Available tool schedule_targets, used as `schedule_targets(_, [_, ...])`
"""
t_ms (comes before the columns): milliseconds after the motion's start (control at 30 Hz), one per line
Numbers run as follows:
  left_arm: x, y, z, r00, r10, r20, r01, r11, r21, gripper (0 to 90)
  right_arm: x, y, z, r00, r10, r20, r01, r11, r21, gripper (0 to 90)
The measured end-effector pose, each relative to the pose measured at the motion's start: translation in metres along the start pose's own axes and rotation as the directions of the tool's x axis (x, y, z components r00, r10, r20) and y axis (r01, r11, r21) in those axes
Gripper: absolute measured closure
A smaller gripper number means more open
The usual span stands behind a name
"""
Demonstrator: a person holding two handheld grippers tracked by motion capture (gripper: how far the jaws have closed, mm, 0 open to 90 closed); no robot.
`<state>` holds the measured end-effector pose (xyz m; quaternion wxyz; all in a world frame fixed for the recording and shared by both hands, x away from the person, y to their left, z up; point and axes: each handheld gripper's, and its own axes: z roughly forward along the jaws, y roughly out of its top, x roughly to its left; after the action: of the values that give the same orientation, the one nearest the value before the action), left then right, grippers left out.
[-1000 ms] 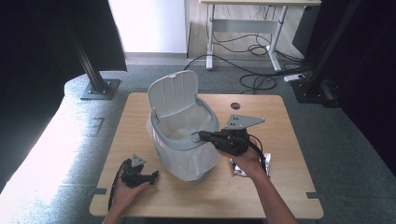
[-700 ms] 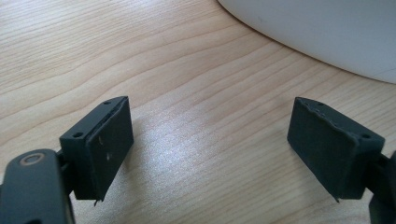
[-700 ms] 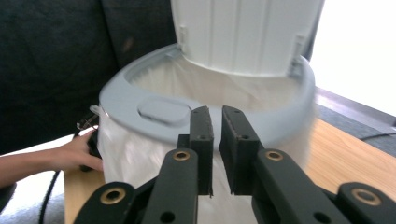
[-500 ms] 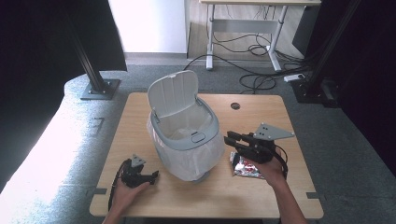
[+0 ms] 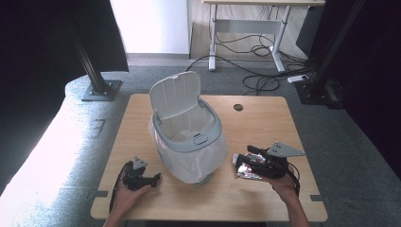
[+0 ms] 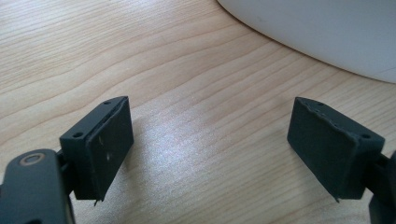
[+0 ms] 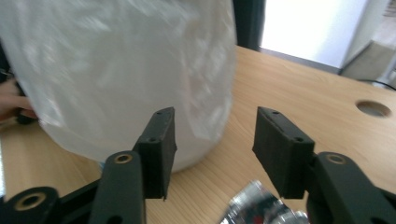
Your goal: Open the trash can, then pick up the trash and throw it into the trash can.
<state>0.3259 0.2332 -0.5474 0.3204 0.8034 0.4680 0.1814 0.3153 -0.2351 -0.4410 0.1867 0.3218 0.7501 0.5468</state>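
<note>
- Two big things on the wooden table: a bin with its lid flipped up and a white plastic liner bagging out around it, standing roughly in the middle.
- Just right of the bin lies a crinkly silver foil wrapper, flat on the wood, and it's clearly the piece in play.
- Right gripper sits right over that wrapper, pointing left toward the bin, so the wrapper is directly below its tips. Jaws have just been opening and now stand wide apart, nothing pinched between them yet.
- Left gripper rests way over on the bin's other side, jaws parted and empty, so the right hand is obviously nearer.
- Right gripper view puts the wrapper low, just under the jaws; its long axis I can't really tell.
- Left gripper view adds bare wood between the pads and the bin's curved edge.
</note>
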Motion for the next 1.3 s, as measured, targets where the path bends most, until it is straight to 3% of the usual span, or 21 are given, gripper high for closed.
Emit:
schedule_targets(133, [0.0, 0.0, 0.0, 1.0, -0.001, -0.001, 0.001, 1.0, -0.002, 14.2, -0.009, -0.014, -0.002, 0.9971, 0.021, 0.073, -0.024, 0.999, 0.037, 41.3])
schedule_targets(333, [0.0, 0.0, 0.0, 1.0, -0.001, -0.001, 0.001, 1.0, -0.002, 14.2, -0.022, -0.035, -0.008, 0.9902, 0.063, 0.125, -0.073, 0.995, 0.071, 38.5])
schedule_targets(600, [0.0, 0.0, 0.0, 1.0, 0.001, 0.0, -0.001, 1.0, -0.002, 14.2, -0.036, -0.056, -0.014, 0.9759, 0.08, 0.203, -0.107, 0.986, 0.126, 36.4])
schedule_targets(867, [0.0, 0.0, 0.0, 1.0, 0.001, 0.0, -0.001, 1.0, -0.002, 14.2, -0.042, -0.057, -0.022, 0.9681, 0.094, 0.232, -0.121, 0.987, 0.105, 36.2])
schedule_targets(1100, [0.0, 0.0, 0.0, 1.0, 0.002, 0.001, -0.002, 1.0, -0.002, 14.2, -0.049, -0.061, -0.025, 0.9624, 0.105, 0.25, -0.138, 0.983, 0.118, 36.3])
schedule_targets(1300, [0.0, 0.0, 0.0, 1.0, 0.002, 0.002, -0.002, 1.0, -0.002, 14.2, -0.057, -0.068, -0.028, 0.9495, 0.115, 0.292, -0.161, 0.977, 0.138, 36.1])
